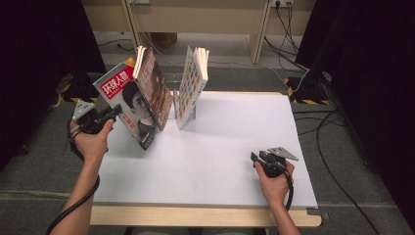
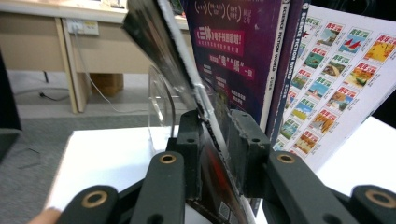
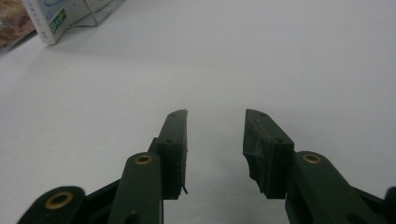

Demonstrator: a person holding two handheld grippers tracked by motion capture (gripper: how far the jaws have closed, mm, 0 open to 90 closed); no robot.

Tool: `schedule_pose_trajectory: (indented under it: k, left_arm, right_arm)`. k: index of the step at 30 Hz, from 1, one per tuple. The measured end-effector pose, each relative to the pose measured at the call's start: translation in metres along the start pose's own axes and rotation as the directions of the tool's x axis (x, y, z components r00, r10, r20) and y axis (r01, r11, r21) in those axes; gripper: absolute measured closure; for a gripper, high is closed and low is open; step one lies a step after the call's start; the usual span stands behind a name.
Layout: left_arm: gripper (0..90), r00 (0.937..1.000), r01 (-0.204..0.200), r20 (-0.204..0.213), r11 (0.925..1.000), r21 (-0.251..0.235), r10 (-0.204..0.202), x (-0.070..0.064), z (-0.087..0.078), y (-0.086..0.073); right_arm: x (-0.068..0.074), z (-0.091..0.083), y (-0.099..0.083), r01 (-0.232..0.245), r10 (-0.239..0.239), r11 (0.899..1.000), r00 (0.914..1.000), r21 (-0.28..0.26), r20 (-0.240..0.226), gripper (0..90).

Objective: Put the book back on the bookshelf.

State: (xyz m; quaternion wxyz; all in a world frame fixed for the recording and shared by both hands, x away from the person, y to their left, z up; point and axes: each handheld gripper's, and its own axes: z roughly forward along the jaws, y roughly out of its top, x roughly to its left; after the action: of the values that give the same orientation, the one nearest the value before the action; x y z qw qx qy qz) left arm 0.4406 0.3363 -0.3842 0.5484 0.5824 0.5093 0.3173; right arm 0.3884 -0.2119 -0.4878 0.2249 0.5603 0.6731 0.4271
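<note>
Step in hand: we judge that we are handling the red-topped magazine [image 1: 128, 105] at the row of upright books, either drawing it out or leaning it in; which of the two we cannot tell.
Left gripper [image 1: 110, 113]: clamped on the magazine's outer edge, jaws closed across the thin cover, as the left gripper view shows [image 2: 215, 135].
Magazine: tilted, its top leaning toward the dark-covered book [image 1: 155, 88], its lower corner on or just above the white bench [image 1: 235, 147] near the left edge.
Right gripper [image 1: 255, 157]: jaws apart and holding nothing, low over bare bench near the right front [image 3: 215, 140].
Doing it well: we should keep the clamp flat on the cover so the pages do not fan or slip, and swing the magazine about its lower corner instead of dragging it.
Neighbours: the dark-covered book leans just beside the magazine; the book with small coloured pictures [image 1: 188, 90] stands apart to its right, by a clear stand [image 2: 161, 105].
Edges: the magazine's foot sits close to the bench's left edge, so we would move it inward, not outward.
Open room: the middle and right of the bench give us wide free space for setting it down.
Risk: a push on the leaning book could tip the row.
</note>
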Motion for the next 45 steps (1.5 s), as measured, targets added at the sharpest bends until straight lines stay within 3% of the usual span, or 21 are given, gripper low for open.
schedule_pose_trajectory:
  k: [1, 3, 9, 13, 14, 15, 16, 17, 18, 24, 26, 30, 37, 45]
  left_arm:
    - [74.4, 1.0000, 0.000, 0.000, 1.0000, 0.000, 0.000, 0.000, 0.000, 0.000]
    - [74.0, 0.9985, 0.053, 0.016, 0.9985, -0.011, -0.053, 0.003, 0.003, 0.001]
    - [71.0, 0.9968, 0.077, 0.019, 0.9970, 0.008, -0.077, 0.003, 0.011, 0.005]
    - [67.7, 0.9940, 0.109, -0.003, 0.9940, 0.005, -0.109, 0.005, 0.016, 0.012]
    - [63.2, 0.9906, 0.136, -0.020, 0.9908, 0.003, -0.135, 0.007, 0.018, 0.015]
    - [62.4, 0.9906, 0.136, -0.020, 0.9908, 0.003, -0.135, 0.007, 0.018, 0.015]
    - [62.6, 0.9867, 0.161, -0.024, 0.9867, 0.019, -0.161, 0.010, 0.022, 0.017]
    - [62.6, 0.9867, 0.161, -0.024, 0.9867, 0.019, -0.161, 0.010, 0.022, 0.017]
    - [63.2, 0.9873, 0.153, -0.049, 0.9878, 0.032, -0.151, 0.013, 0.027, 0.019]
    - [70.8, 0.9830, 0.177, -0.057, 0.9835, 0.038, -0.174, 0.018, 0.033, 0.025]
    - [72.0, 0.9831, 0.178, -0.051, 0.9833, 0.039, -0.176, 0.017, 0.034, 0.027]
    - [75.2, 0.9769, 0.213, -0.028, 0.9765, 0.033, -0.212, 0.015, 0.039, 0.031]
    - [78.8, 0.9813, 0.191, -0.038, 0.9803, 0.052, -0.189, 0.010, 0.043, 0.031]
    - [86.0, 0.9800, 0.199, 0.003, 0.9783, 0.058, -0.199, 0.001, 0.043, 0.034]
  right_arm:
    - [0.000, 0.000, 0.000, 0.000, 0.000, 1.000, 1.0000, 0.000, 0.000, 60.4]
    - [0.001, 0.001, 0.000, -0.005, 0.005, 1.000, 1.0000, 0.007, -0.001, 60.3]
    - [0.001, 0.001, -0.001, -0.007, 0.007, 1.000, 1.0000, 0.011, -0.004, 60.2]
    - [0.001, 0.002, -0.001, -0.007, 0.007, 1.000, 1.0000, 0.014, -0.007, 60.0]
    - [0.001, 0.002, 0.000, -0.005, 0.005, 1.000, 1.0000, 0.015, -0.008, 60.0]
    - [0.001, 0.002, 0.000, -0.005, 0.005, 1.000, 1.0000, 0.015, -0.008, 60.0]
    - [0.000, 0.002, 0.000, 0.001, -0.001, 1.000, 1.0000, 0.016, -0.009, 59.8]
    - [0.000, 0.002, 0.000, 0.001, -0.001, 1.000, 1.0000, 0.016, -0.009, 59.8]
    - [0.001, 0.002, -0.001, -0.010, 0.010, 1.000, 0.9999, 0.024, -0.010, 59.7]
    - [0.000, 0.004, -0.001, -0.013, 0.013, 0.999, 0.9998, 0.032, -0.012, 59.5]
    - [0.000, 0.004, -0.001, -0.013, 0.013, 0.999, 0.9999, 0.033, -0.011, 59.4]
    - [0.000, 0.005, -0.002, -0.009, 0.009, 0.999, 0.9998, 0.044, -0.016, 59.3]
    - [-0.002, 0.005, -0.002, -0.014, 0.014, 0.999, 0.9998, 0.039, -0.016, 59.1]
    - [-0.001, 0.006, -0.002, -0.014, 0.014, 0.999, 0.9998, 0.053, -0.016, 59.0]
